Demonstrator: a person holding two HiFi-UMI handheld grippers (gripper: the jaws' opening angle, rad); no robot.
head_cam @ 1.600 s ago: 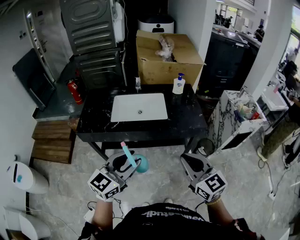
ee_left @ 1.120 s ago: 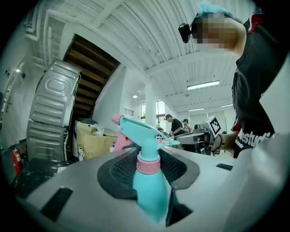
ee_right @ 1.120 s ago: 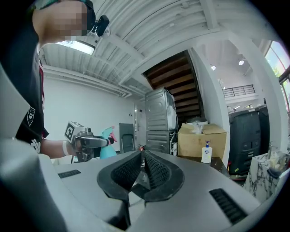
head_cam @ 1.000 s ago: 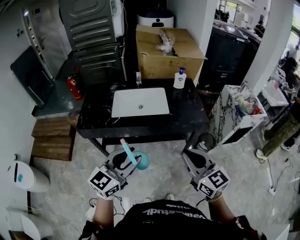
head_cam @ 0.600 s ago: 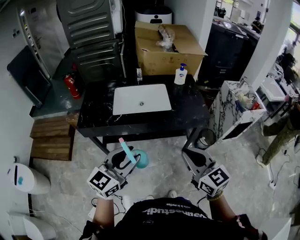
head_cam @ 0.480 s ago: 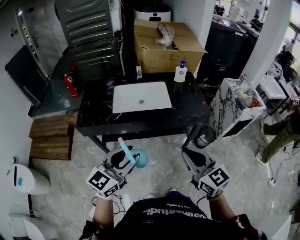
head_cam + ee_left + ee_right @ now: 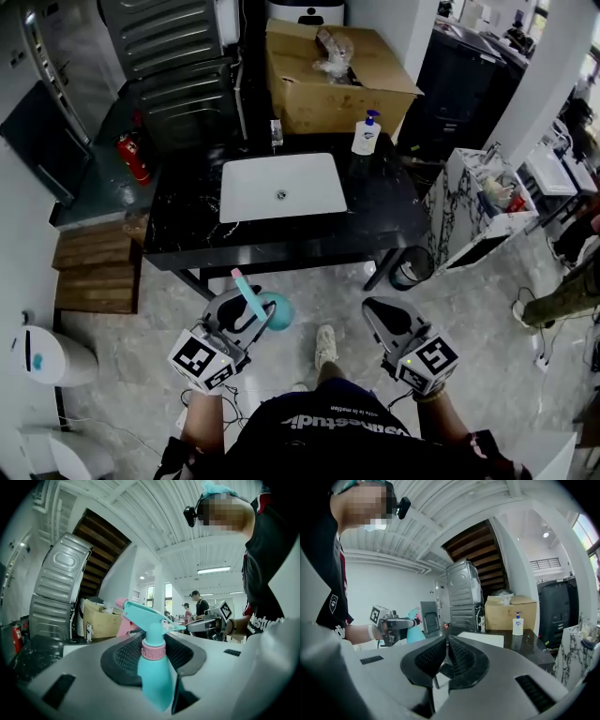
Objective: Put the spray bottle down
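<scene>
While the person stands back on the floor, the black counter [image 7: 187,234] lies straight ahead of both grippers and well apart from them, bare stone all round the white sink [image 7: 281,186]. That gap is what the coming move turns on, I'd say: the landing spot is forward of the hand, across open floor, so there's a reach to make before any set-down.

The left gripper [image 7: 242,317] carries the load. It points level at the counter, jaws clamped on the spray bottle [image 7: 153,677] just under its pink collar. The right gripper [image 7: 389,321] rides alongside, jaws drawn together on nothing, no nearer the counter than the left.

The bottle stands roughly upright in the grip, long axis up and down, head above the jaws, nozzle aimed toward the counter, body hanging below. Kept that way, my guess is it can go down base-first on the near left stone, clear of the sink.
</scene>
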